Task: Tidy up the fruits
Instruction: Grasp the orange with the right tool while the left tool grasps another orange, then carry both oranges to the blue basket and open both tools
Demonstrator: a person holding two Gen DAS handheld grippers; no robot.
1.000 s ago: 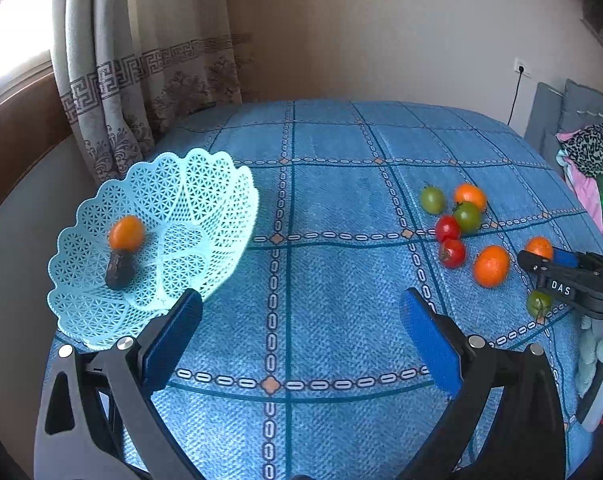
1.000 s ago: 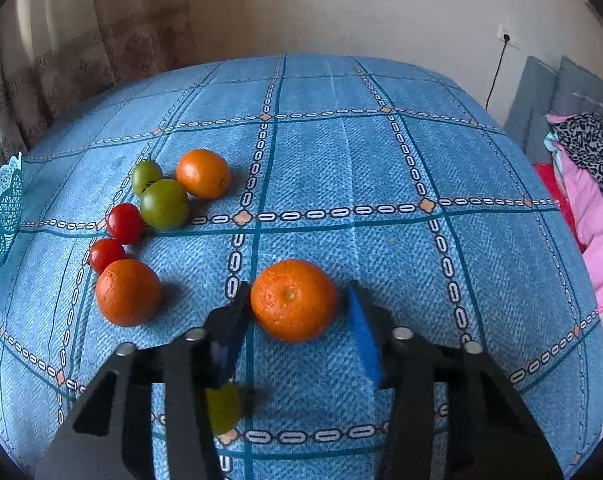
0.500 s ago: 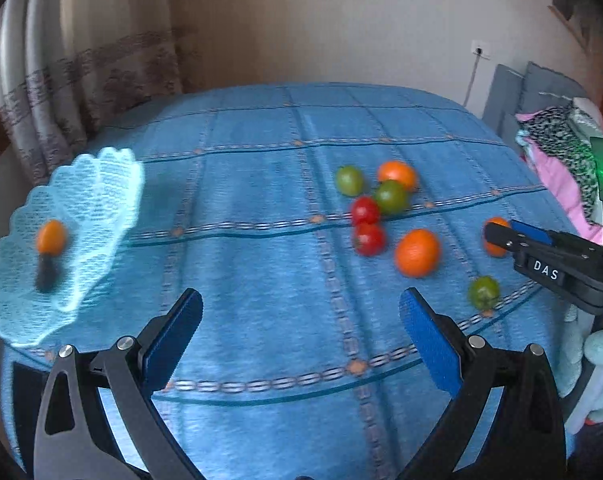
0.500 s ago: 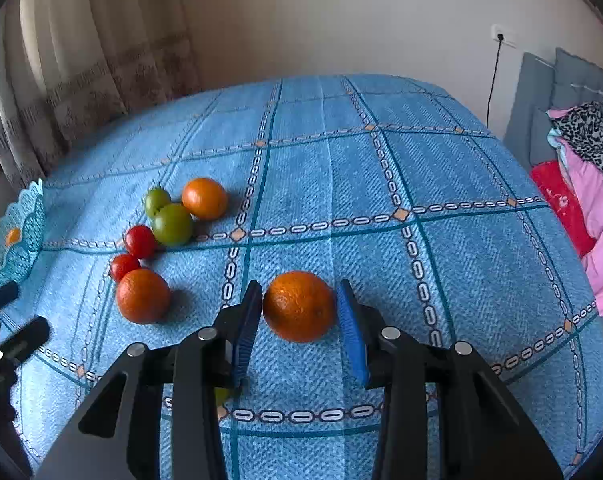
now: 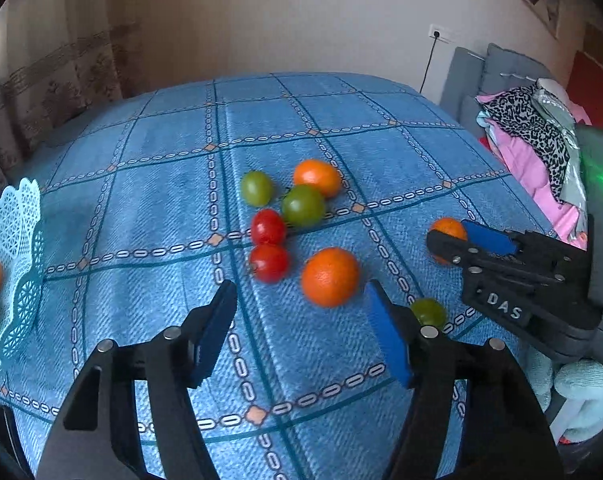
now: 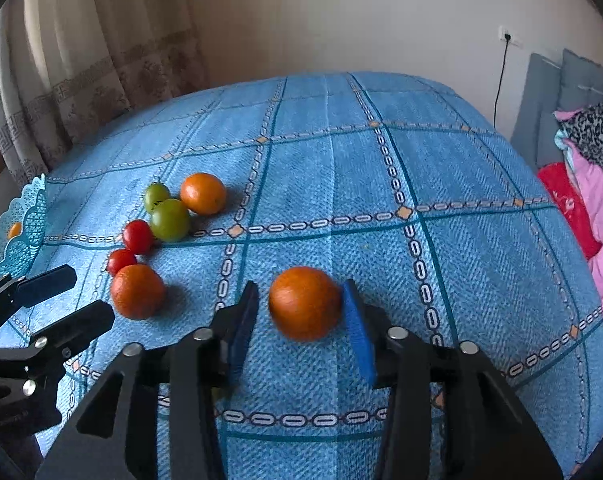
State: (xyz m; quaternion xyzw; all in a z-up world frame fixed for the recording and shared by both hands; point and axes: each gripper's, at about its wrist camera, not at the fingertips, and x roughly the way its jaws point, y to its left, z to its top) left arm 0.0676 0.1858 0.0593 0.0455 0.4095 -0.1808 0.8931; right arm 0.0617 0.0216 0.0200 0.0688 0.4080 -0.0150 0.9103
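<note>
The right gripper point(image 6: 299, 326) brackets an orange point(image 6: 304, 302), its fingers narrowed around it though full contact is unclear. The left gripper point(image 5: 301, 330), fingers wide, lines up on another orange point(image 5: 330, 276). The basket point(image 5: 19, 264) waits far left, holding 1 small orange.

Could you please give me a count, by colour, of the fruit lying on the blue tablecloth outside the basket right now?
Orange fruit: 3 (far one, near one, one between the right tool's fingers)
Green fruit: 3 ()
Red tomatoes: 2 ()
Total: 8
</note>
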